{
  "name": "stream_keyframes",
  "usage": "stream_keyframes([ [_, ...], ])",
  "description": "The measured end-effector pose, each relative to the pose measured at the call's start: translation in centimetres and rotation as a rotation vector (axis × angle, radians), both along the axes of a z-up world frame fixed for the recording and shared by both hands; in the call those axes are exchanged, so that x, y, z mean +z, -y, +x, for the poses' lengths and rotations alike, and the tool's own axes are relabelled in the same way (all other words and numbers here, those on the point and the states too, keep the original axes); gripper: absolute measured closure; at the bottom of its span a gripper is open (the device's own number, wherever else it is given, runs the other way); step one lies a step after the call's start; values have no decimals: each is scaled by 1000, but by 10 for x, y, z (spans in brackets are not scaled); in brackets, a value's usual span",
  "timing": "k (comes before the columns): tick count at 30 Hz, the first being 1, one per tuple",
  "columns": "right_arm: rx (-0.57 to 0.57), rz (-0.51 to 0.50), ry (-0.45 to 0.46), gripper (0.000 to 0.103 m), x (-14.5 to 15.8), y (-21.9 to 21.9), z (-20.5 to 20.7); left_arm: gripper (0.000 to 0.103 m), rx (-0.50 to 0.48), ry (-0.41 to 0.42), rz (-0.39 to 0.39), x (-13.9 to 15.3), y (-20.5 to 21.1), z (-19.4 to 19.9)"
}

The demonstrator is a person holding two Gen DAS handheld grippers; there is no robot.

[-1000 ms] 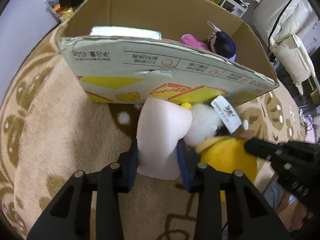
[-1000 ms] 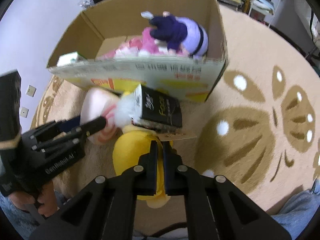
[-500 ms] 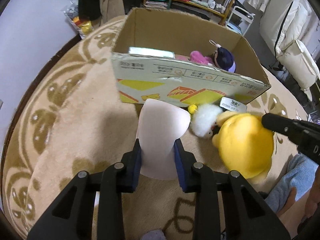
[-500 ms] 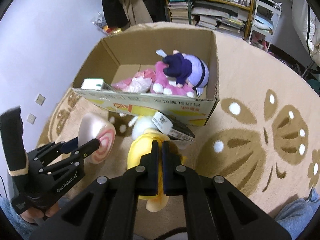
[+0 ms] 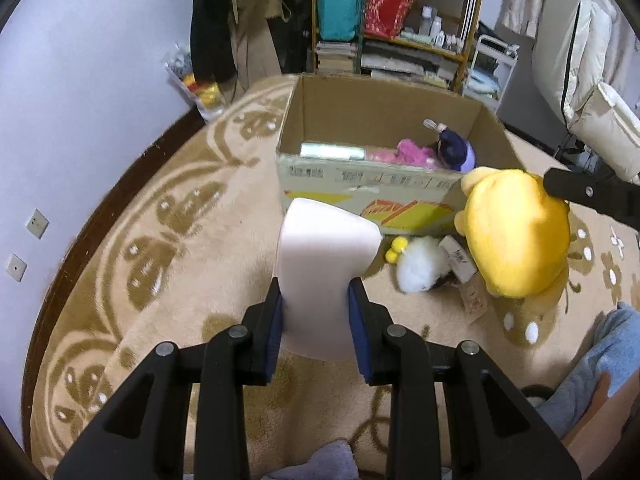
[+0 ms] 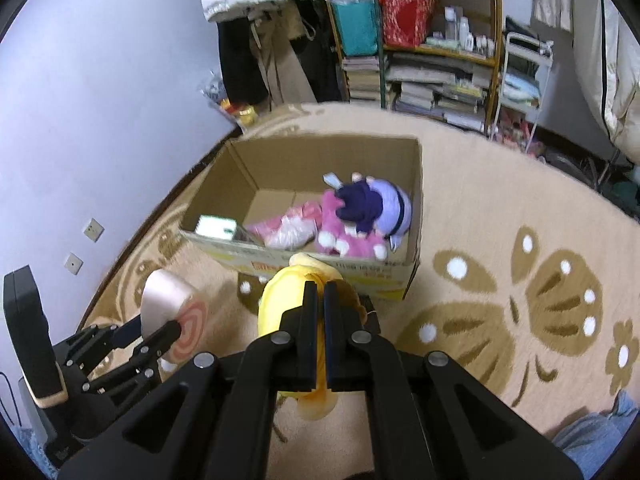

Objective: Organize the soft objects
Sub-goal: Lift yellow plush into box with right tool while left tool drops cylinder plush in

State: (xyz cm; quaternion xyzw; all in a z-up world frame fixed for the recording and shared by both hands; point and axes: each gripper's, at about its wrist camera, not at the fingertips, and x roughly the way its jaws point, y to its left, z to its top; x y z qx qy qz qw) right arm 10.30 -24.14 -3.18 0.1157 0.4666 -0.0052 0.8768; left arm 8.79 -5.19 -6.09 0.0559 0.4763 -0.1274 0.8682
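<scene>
My left gripper [image 5: 316, 320] pinches the pink swirl cushion [image 5: 326, 268], and my right gripper [image 6: 319, 312] has its fingers clamped tight on the yellow plush [image 6: 280, 304]. Both hang above the rug [image 6: 500, 216], just short of the cardboard box [image 6: 416, 208] holding the purple doll [image 6: 376, 204].

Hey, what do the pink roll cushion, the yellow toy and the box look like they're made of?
Pink roll cushion: smooth matte plush, probably soft-filled; it pinches in between the left gripper's pads. Yellow toy: fuzzy plush fabric, bunched in the right gripper. Box: brown corrugated cardboard with printed sides.
</scene>
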Motion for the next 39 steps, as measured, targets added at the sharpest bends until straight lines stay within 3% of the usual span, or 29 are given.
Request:
stream_keyframes([
  [8, -2, -20, 111, 100, 35, 4, 2, 74, 12, 90, -6, 28, 1, -5],
  [22, 22, -108, 182, 100, 60, 8, 44, 74, 37, 179, 4, 52, 4, 37],
  [33, -3, -108, 182, 100, 36, 20, 77, 74, -11, 228, -8, 64, 33, 82],
  [39, -23, -97, 160, 100, 22, 32, 86, 73, -38, 222, 3, 54, 50, 101],
])
